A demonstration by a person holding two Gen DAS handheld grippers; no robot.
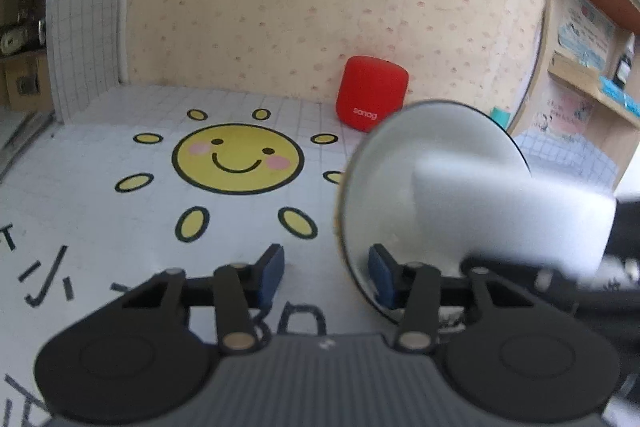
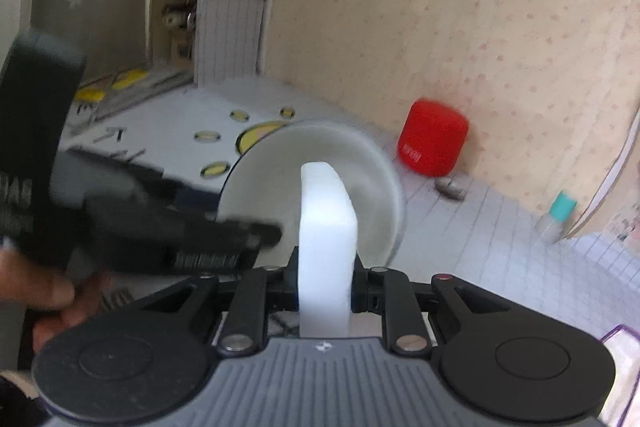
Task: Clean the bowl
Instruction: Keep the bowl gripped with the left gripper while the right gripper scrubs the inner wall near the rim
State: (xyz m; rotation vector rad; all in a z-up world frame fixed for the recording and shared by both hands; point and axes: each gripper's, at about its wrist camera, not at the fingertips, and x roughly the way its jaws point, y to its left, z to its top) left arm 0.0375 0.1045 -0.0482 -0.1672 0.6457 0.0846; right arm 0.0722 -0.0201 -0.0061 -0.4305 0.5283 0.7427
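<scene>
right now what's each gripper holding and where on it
The right gripper clamps the white sponge at its near end. The left gripper is open around the bowl rim; no grip shows.

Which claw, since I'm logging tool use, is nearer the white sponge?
Right. The right claw is clamped on the sponge; the left claw straddles the bowl rim beside it.

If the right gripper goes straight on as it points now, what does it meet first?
Most likely the bowl: the white sponge clamped in the right gripper already reaches into its tilted inside. Whether sponge and bowl touch yet is unclear.
</scene>
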